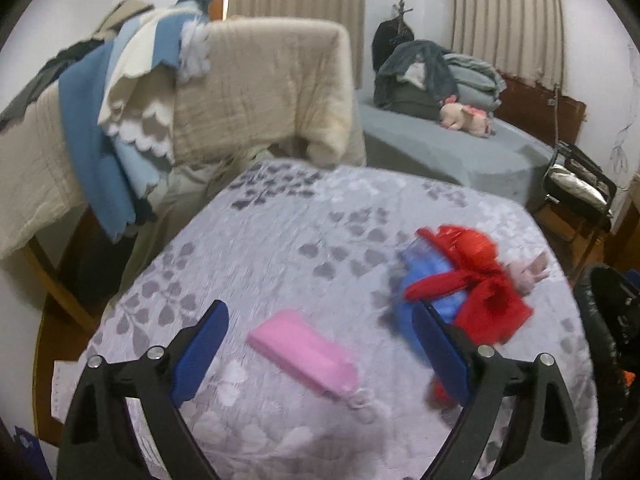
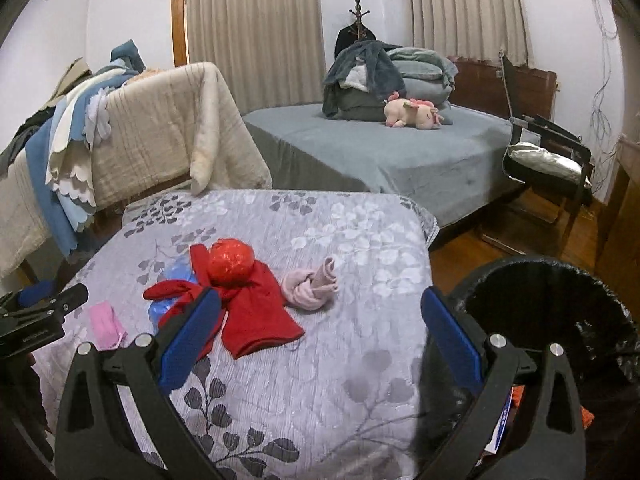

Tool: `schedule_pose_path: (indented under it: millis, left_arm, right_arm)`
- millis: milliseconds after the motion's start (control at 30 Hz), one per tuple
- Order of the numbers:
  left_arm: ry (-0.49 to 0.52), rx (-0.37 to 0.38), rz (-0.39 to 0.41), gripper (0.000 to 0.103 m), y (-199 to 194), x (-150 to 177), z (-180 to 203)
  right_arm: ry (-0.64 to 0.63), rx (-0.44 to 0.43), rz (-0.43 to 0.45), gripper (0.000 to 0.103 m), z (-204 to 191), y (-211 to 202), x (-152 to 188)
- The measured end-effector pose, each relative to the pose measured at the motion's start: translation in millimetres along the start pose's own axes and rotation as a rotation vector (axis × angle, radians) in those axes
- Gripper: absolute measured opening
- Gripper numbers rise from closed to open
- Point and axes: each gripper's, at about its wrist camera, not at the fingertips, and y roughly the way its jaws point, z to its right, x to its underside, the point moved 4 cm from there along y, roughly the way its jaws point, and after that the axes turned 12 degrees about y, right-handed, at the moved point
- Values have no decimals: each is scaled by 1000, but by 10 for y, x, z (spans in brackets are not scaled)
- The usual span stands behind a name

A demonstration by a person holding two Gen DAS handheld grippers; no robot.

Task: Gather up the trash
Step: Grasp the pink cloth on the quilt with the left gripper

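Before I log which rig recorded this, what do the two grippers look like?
Both look alike: the left gripper and right gripper each have black, angular plastic arms with triangular cut-outs, silver round bolt heads at the joints, and flat royal-blue finger pads. No cables, sleeves or markings show.

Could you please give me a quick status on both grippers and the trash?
Left gripper open, empty, over pink mask. Right gripper open, empty. Red plastic ball on red cloth; black bin at right, nothing blocking.
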Motion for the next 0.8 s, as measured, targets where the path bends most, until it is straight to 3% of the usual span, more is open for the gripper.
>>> schedule_pose_path:
  millis: [467, 700, 800]
  left_arm:
    - [-37, 13, -128, 82, 430, 347, -75]
    - [-51, 80, -183, 52, 597, 404, -17]
    - [-50, 88, -180, 29, 603, 391, -10]
  right_arm:
    - [-57, 14, -61, 97, -151, 308, 284]
    - [-73, 0, -97, 97, -222, 382, 387]
    - [-78, -6, -100, 97, -260, 385, 393]
